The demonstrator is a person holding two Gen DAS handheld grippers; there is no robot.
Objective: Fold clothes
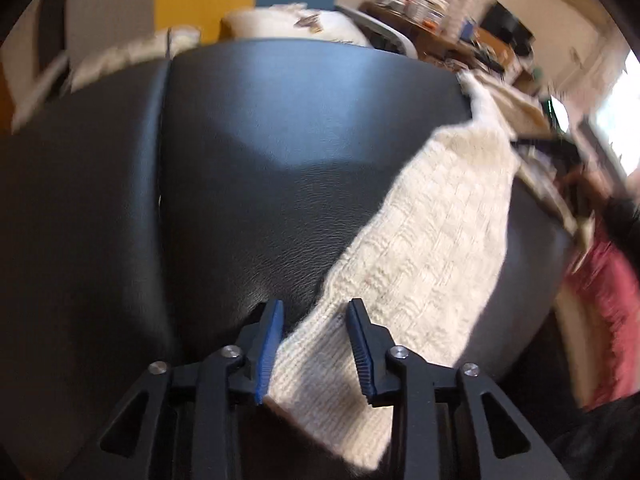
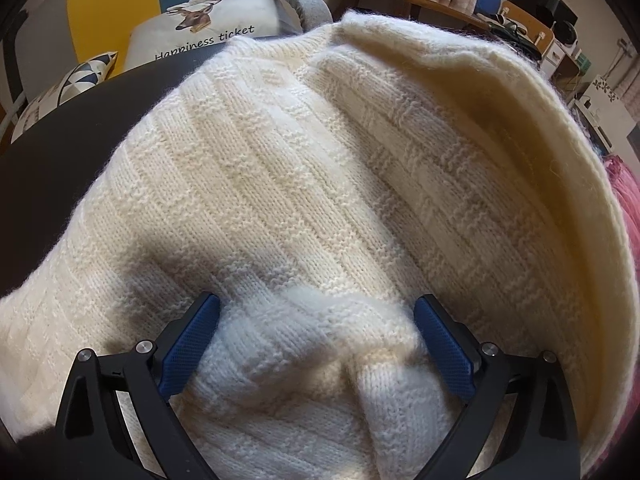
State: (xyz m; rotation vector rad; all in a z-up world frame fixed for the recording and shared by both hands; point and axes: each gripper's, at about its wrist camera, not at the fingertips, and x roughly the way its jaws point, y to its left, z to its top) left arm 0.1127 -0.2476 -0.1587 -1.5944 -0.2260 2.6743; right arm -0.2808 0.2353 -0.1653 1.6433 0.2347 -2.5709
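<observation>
— Lying across a black padded surface (image 1: pixel 248 152), a cream knitted sweater (image 2: pixel 288 184) is seen in both views. Where exactly is it spread?

— In the right wrist view most of the frame is filled by its body, with one edge curled up at the far right. In the left wrist view only a long narrow part, the sleeve (image 1: pixel 432 216), is seen, stretched diagonally over the black surface towards the near edge.

— How is the left gripper (image 1: pixel 316 350) set?

— Its jaws are parted, and the ribbed cuff of the sleeve is passed between them. One blue pad (image 1: pixel 269 354) is touched by the cuff's edge; the other pad is kept apart from the knit, so nothing is pinched.

— And the right gripper (image 2: pixel 316 344)?

— Its jaws are spread wide, and a bunched fold of the sweater is humped between them. The fold is not squeezed; it is left loose.

— What is seen behind?

— A cushion (image 2: pixel 224 12) printed with a deer is seen past the sweater, and pink cloth (image 1: pixel 600 312) is seen at the right, blurred.
</observation>
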